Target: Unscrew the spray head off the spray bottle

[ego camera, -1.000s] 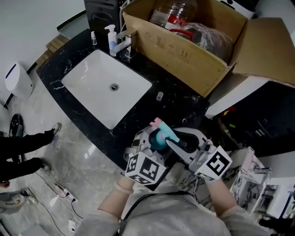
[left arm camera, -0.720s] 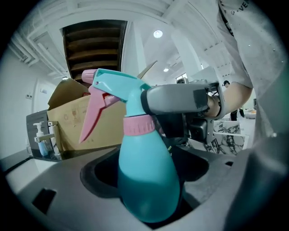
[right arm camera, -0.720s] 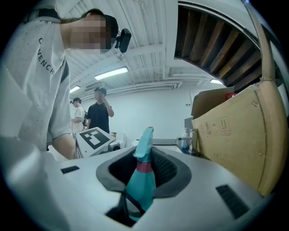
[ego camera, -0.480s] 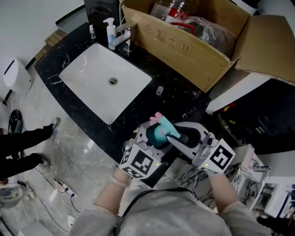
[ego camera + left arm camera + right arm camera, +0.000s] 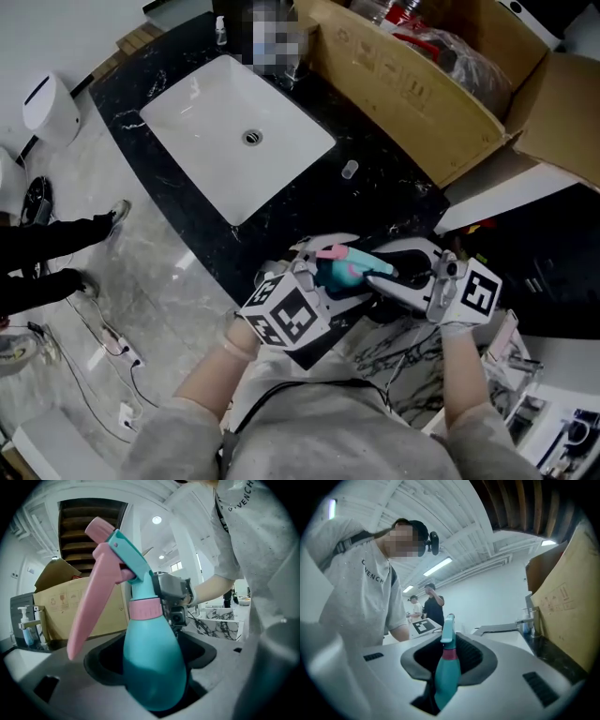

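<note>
Versus 0.5 s ago: the spray bottle [image 5: 339, 274] has been tipped, and the spray head [image 5: 364, 265] is now laid over toward the right gripper [image 5: 389, 277]. The bottle is still held in the air on the person's side of the sink [image 5: 202, 117], off the near edge of the counter [image 5: 375, 202]. The left gripper [image 5: 319, 286] is kept clamped on the teal body. The right gripper is closed on the bottle too, from the opposite side.

The pink collar [image 5: 144, 609] is made out only in the gripper views, and it is seen seated on the neck. Two people [image 5: 433, 606] are shown only in the right gripper view.

Beyond the sink a cardboard box [image 5: 412, 89] is parked. A small clear cap [image 5: 350, 170] is left between sink and box. In the head view the bottle's base is masked by the left gripper's marker cube [image 5: 289, 316].
</note>
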Tool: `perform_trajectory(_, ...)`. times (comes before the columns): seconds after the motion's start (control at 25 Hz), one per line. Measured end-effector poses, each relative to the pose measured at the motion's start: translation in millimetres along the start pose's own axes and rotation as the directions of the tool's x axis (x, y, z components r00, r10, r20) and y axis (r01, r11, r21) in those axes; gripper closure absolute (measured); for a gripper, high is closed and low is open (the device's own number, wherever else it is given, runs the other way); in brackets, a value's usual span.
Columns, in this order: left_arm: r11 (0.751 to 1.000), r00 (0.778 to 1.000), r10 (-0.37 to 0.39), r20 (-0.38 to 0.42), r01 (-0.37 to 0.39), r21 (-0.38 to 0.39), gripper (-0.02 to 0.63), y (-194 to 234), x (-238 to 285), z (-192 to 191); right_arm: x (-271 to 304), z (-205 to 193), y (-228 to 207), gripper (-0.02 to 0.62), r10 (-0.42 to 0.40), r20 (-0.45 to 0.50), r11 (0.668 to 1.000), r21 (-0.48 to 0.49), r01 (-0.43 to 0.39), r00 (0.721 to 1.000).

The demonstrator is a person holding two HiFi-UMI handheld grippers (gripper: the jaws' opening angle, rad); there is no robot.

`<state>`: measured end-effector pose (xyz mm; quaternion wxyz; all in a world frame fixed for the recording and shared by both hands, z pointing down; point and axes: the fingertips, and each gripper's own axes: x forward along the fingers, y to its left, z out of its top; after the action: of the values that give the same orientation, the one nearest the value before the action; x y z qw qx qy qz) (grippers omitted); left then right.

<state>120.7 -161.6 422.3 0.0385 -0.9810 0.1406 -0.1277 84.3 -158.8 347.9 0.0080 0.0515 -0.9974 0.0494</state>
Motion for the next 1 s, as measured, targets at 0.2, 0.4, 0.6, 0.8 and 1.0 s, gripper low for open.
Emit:
perform_trajectory(0.2, 1.0, 1.0, 0.006, 0.008, -0.006, -0.014, 0.256, -1.2, -1.3, 1.3, 5.1, 4.4, 1.2, 0.505, 0.115, -0.001, 0.993, 0.01, -0.115, 0.993)
perform_trajectory(0.4, 0.974, 0.976, 0.217, -0.036, -0.219, -0.057, 0.247, 9.1, -17.2, -9.5, -2.0, 7.9, -15.9, 0.505, -0.153, 0.034, 0.988, 0.006, 0.153, 0.988)
perform_trajectory(0.6, 0.928, 0.921, 0.363, -0.141, -0.371, -0.033, 0.229, 14.6, -12.8, -26.2, 2.3, 7.9, -9.5, 0.508, -0.295, 0.028, 0.955, 0.025, 0.295, 0.955)
perform_trajectory(0.8, 0.931, 0.929, 0.358, -0.092, -0.362, -0.039, 0.227, 22.2, -13.7, -11.3, 2.6, 24.1, -12.3, 0.514, -0.339, 0.026, 0.939, 0.065, 0.337, 0.94)
perform_trajectory(1.0, 0.965, 0.97, 0.241, -0.03, -0.243, -0.1, 0.242, 14.1, -18.9, 2.9, 8.5, 37.8, -4.7, 0.52, -0.273, 0.033, 0.96, 0.072, 0.27, 0.961)
